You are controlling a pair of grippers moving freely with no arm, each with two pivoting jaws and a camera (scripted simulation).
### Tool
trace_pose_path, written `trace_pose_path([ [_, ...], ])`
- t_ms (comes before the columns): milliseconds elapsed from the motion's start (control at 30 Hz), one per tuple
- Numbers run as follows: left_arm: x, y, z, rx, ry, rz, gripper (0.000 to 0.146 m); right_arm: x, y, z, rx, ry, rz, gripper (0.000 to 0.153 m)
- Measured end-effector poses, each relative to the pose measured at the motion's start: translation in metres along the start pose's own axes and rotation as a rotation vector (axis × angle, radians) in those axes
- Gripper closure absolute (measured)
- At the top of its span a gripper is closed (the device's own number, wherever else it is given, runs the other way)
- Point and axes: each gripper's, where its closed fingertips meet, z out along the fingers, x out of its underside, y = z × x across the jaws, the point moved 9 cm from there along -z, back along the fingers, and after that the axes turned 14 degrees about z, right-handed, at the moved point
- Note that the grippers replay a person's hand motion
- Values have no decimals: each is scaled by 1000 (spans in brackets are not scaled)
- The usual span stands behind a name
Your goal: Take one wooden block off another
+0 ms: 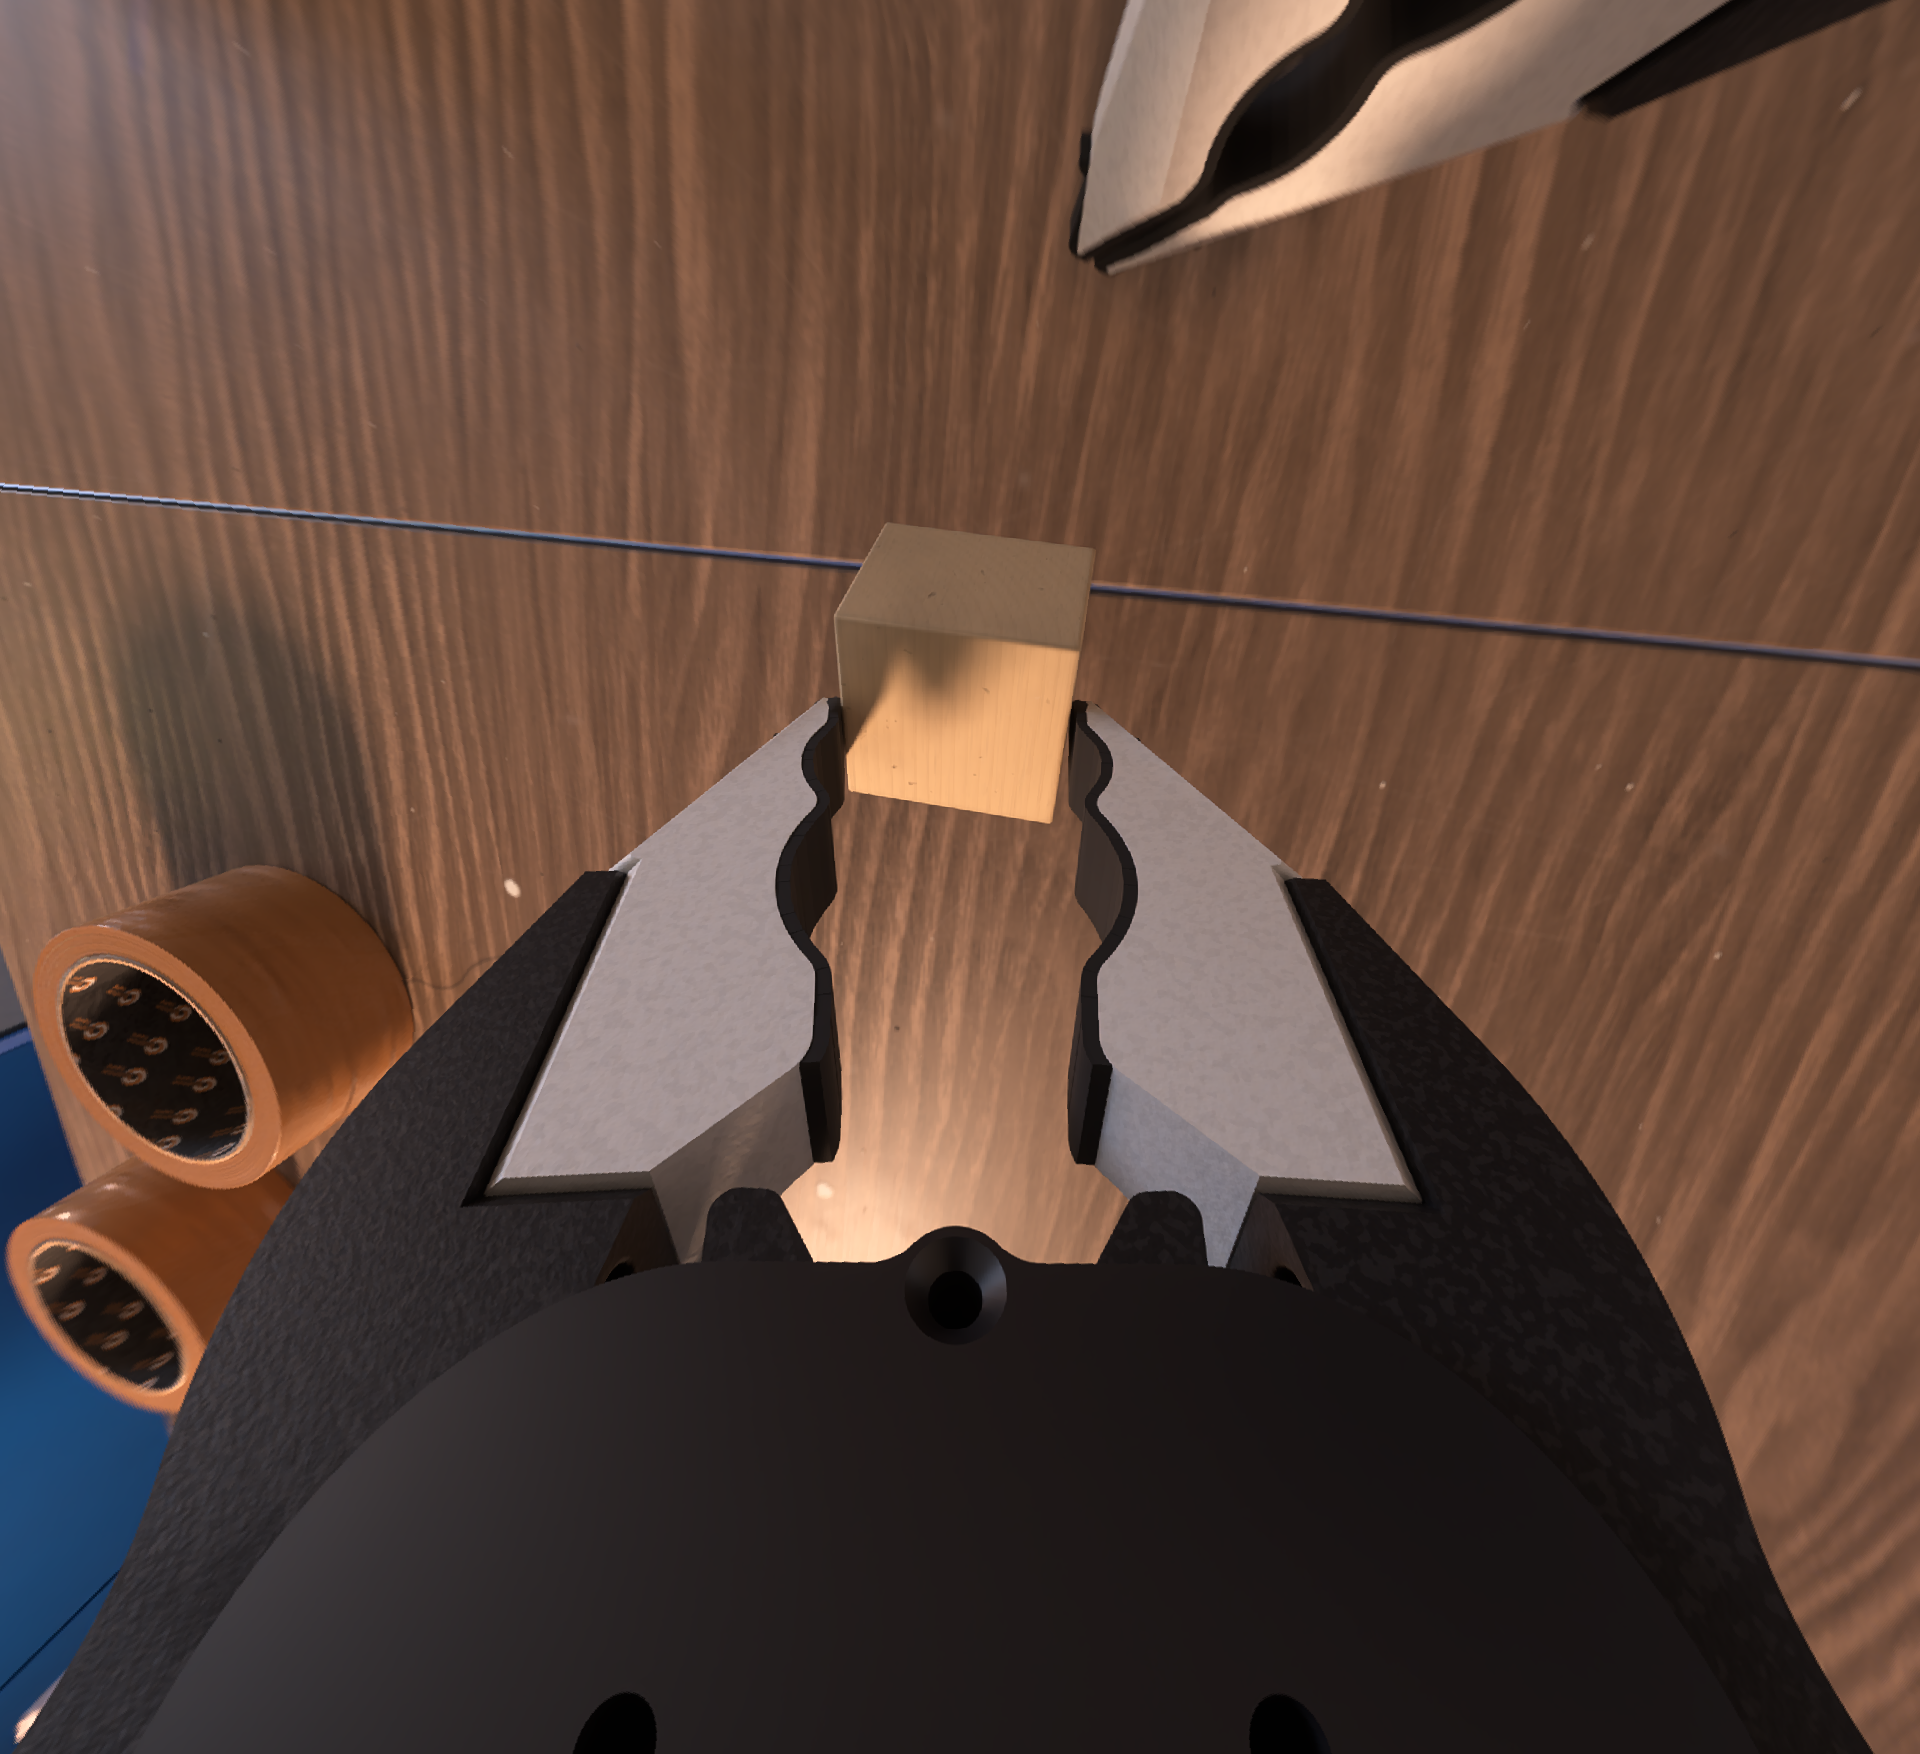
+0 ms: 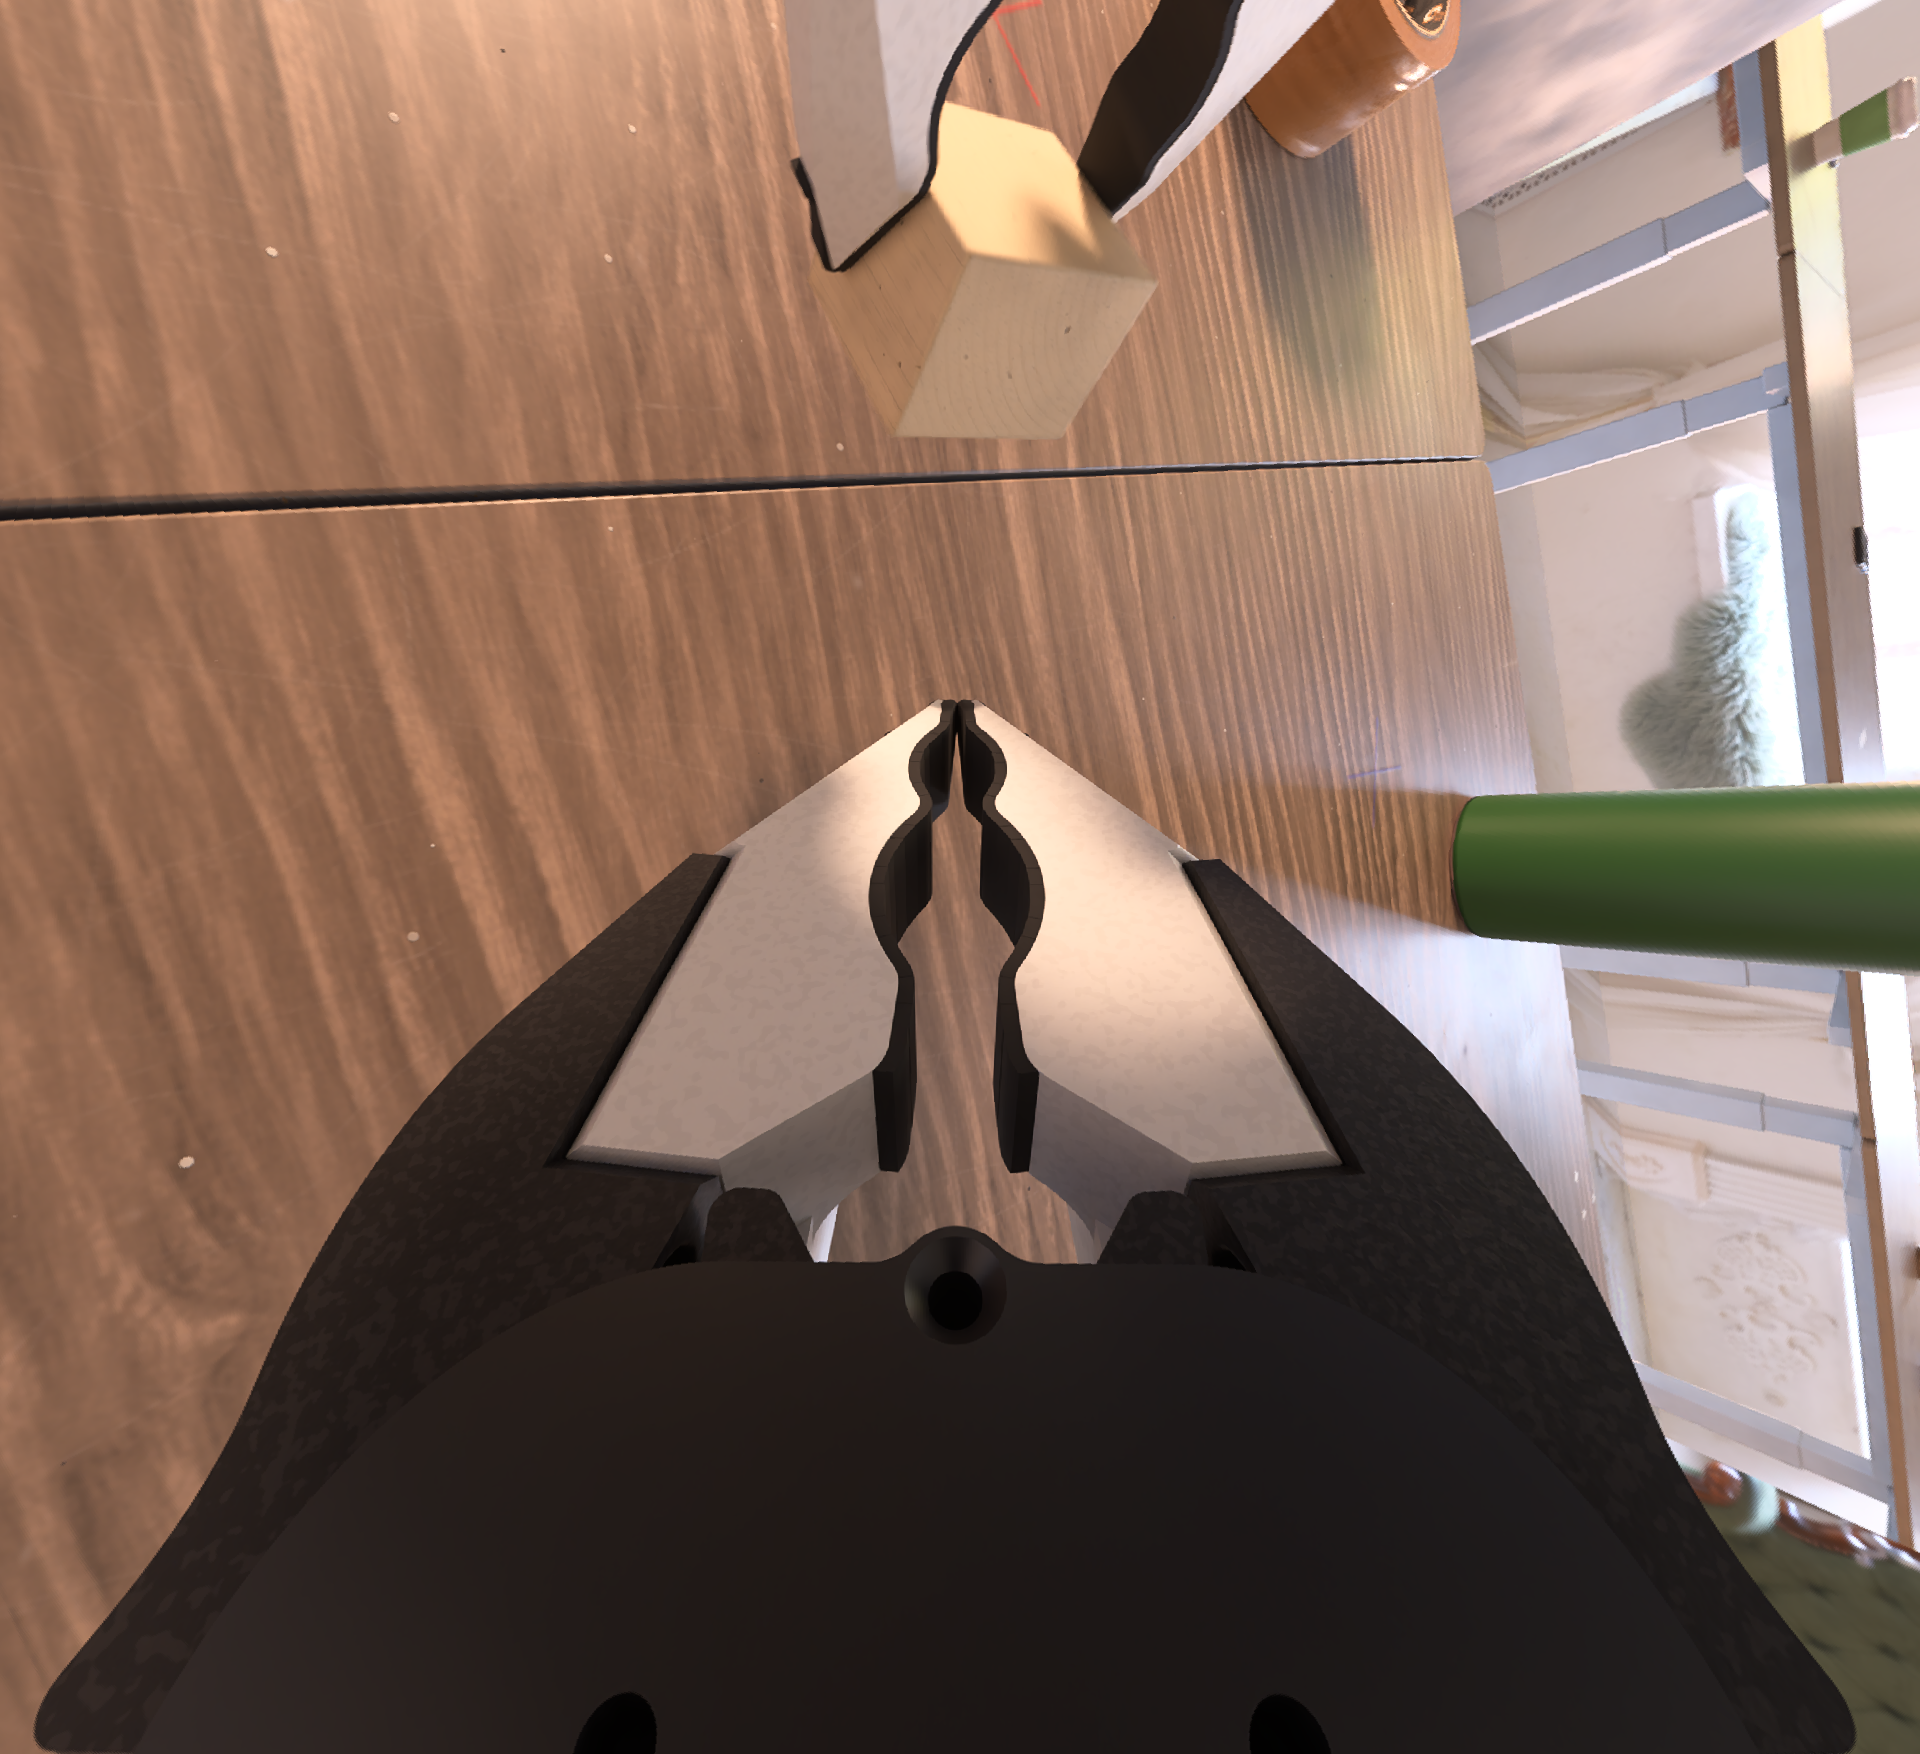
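Note:
A pale wooden block (image 1: 961,728) sits between the fingertips of my left gripper (image 1: 954,717), which is shut on its two sides over the brown wooden table (image 1: 520,250). The right wrist view shows the same block (image 2: 1023,343) with the left gripper (image 2: 977,234) clasping its upper part. I cannot make out a second block apart from it, or whether it touches the table. My right gripper (image 2: 954,705) is shut and empty, a short way from the block across a table seam. It also shows in the left wrist view (image 1: 1101,244).
Two orange tape rolls (image 1: 208,1029) (image 1: 104,1289) lie left of my left gripper beside a blue surface (image 1: 62,1600); one roll shows in the right wrist view (image 2: 1351,63). A green cylinder (image 2: 1683,873) lies at the table's right edge (image 2: 1496,665). A seam (image 2: 416,494) crosses the table.

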Motion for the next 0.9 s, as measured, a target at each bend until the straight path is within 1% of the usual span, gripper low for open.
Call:
trace_pose_path([
  [33, -2, 1, 4, 20, 46, 16, 103, 0, 0, 0, -1, 2, 3, 153],
  [133, -8, 2, 16, 23, 182, 64, 103, 0, -1, 0, 0, 3, 6, 153],
  [267, -10, 3, 32, 81, 272, 60, 103, 0, 0, 0, 5, 6, 7, 153],
  [433, -9, 4, 35, 92, 297, 86, 103, -1, -1, -1, 6, 0, 16, 153],
  [567, -5, 7, 35, 107, 308, 92, 103, -2, -10, -11, 2, -45, 53, 153],
  [667, -3, 8, 36, 119, 306, 91, 103, 2, -17, -18, -6, -49, 78, 152],
  [733, -2, 8, 36, 112, 322, 101, 103, 9, -20, -19, -37, -25, 93, 139],
  [767, -2, 7, 36, 109, 324, 102, 103, 12, -21, -17, -45, -9, 96, 137],
  [800, -2, 7, 36, 109, 323, 101, 103, 14, -21, -16, -48, -6, 95, 138],
  [900, -2, 7, 36, 108, 316, 94, 103, 15, -19, -12, -58, -6, 81, 147],
])
